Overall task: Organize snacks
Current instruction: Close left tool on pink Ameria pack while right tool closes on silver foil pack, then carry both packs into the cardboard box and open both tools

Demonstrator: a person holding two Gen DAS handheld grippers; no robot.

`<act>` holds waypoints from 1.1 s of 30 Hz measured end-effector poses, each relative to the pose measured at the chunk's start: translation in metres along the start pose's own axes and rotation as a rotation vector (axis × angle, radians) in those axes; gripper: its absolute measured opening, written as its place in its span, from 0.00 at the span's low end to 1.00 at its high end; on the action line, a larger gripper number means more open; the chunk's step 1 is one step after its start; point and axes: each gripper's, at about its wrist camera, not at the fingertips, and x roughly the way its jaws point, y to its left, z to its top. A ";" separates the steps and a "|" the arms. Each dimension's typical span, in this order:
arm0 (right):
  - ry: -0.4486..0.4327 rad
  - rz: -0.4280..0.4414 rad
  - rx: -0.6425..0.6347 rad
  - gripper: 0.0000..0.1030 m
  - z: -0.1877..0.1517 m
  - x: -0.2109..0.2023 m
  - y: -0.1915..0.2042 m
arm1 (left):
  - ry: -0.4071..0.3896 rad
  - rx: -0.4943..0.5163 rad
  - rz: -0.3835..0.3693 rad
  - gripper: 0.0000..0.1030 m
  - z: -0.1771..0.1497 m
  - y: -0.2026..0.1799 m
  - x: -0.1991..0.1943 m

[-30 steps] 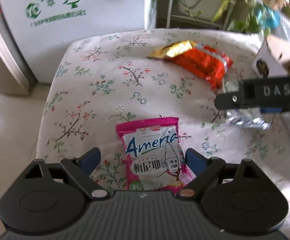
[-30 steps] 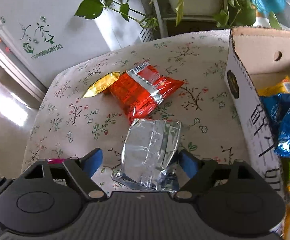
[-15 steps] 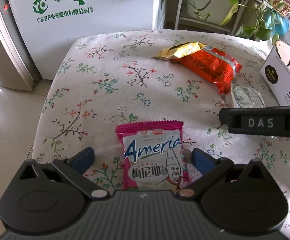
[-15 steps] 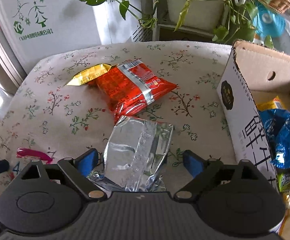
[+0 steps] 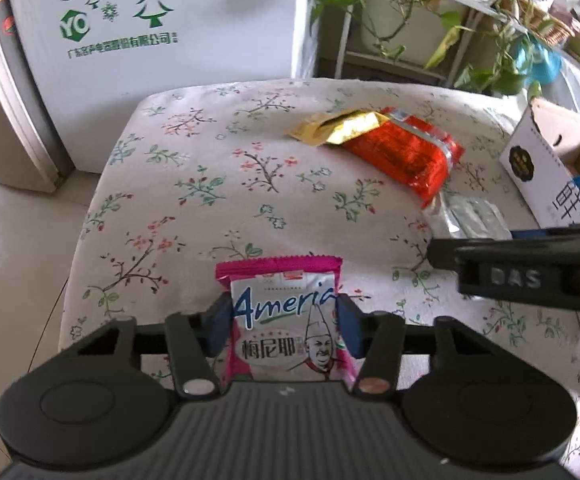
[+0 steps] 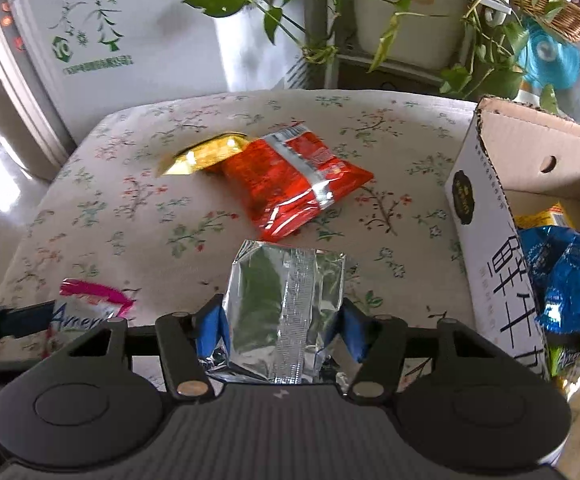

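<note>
A: Status of the left gripper point(image 5: 284, 320)?

B: Closed on the pink pack point(image 5: 286, 324). Both blue pads point(image 5: 220, 326) press the pack's side edges. The pack stands upright between them, printed face toward the camera, its top seal above the pads. It is near the front edge of the floral tablecloth point(image 5: 210, 184).

A: Status of the right gripper point(image 6: 284, 330)?

B: Closed on the silver bag point(image 6: 286, 308). The pads point(image 6: 212, 328) squeeze its lower half from both sides and the foil is creased where they bite. The bag's top points away from the camera. Whether its bottom edge touches the cloth cannot be determined.

A: Position of the grippers relative to each other?

B: Side by side at the near edge of the cloth. In the left view, the right gripper crosses the right side as a dark bar. In the right view, the pink pack shows at lower left.

A: Remaining snacks on the cloth?

B: A red bag point(image 6: 290, 184) lies flat near the middle, beyond the silver bag. A gold pack point(image 6: 204, 156) lies at its far left end, touching or slightly overlapped by it.

A: Location of the box?

B: The box point(image 6: 485, 216) stands open at the right edge of the cloth, just beside the silver bag. A blue bag point(image 6: 569, 280) lies inside, with a yellow pack point(image 6: 545, 218) behind it.
</note>
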 end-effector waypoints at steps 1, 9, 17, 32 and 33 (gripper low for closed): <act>-0.004 0.002 -0.002 0.64 0.000 -0.003 0.001 | 0.001 -0.012 -0.004 0.50 0.000 0.002 -0.001; -0.061 0.023 0.007 0.64 0.004 -0.029 -0.004 | -0.043 -0.064 -0.022 0.50 0.002 0.006 -0.015; -0.111 0.011 0.032 0.64 0.006 -0.056 -0.015 | -0.119 -0.109 -0.030 0.50 0.007 0.006 -0.037; -0.315 -0.138 0.233 0.64 -0.005 -0.158 -0.101 | -0.167 -0.110 -0.092 0.50 0.010 -0.008 -0.058; -0.321 -0.144 0.244 0.64 -0.006 -0.160 -0.105 | -0.173 -0.104 -0.092 0.50 0.010 -0.010 -0.060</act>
